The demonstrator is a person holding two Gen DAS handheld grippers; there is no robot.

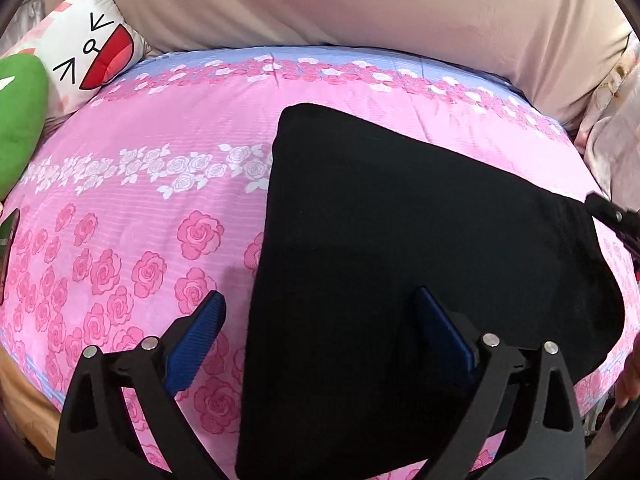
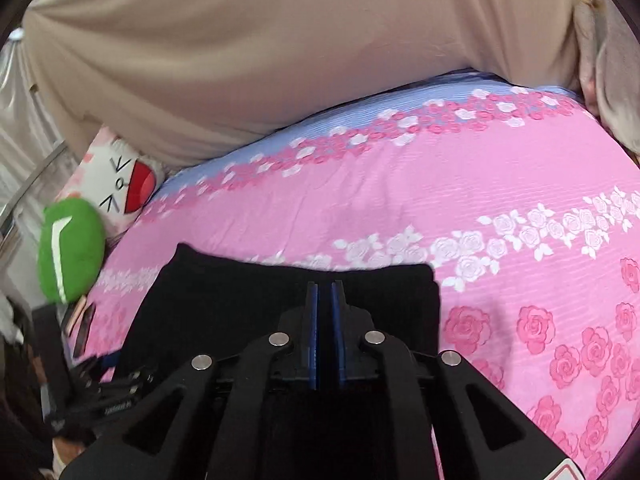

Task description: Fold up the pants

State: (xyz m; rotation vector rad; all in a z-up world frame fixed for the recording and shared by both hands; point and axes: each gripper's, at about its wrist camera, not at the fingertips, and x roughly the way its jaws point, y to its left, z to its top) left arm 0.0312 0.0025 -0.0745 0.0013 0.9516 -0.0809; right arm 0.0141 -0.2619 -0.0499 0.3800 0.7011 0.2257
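Note:
The black pants point(image 1: 420, 240) lie folded in a flat block on the pink rose bedspread point(image 1: 160, 168). My left gripper point(image 1: 320, 304) is open above the block's near left edge, one blue finger point(image 1: 200, 340) over the bedspread, the other over the black cloth. In the right wrist view the pants point(image 2: 224, 304) lie under my right gripper point(image 2: 326, 284), whose blue pads are nearly together with a thin gap. I cannot tell if cloth is pinched between them. The right gripper's tip point(image 1: 612, 212) shows at the pants' right edge.
A beige padded headboard point(image 1: 360, 8) runs along the far side of the bed. A green plush point(image 1: 20, 120) and a white cartoon-face pillow point(image 1: 88, 48) sit at the far left. A phone point(image 2: 82, 328) lies at the bed's left edge. Grey fabric point(image 1: 616, 152) is bunched at the right.

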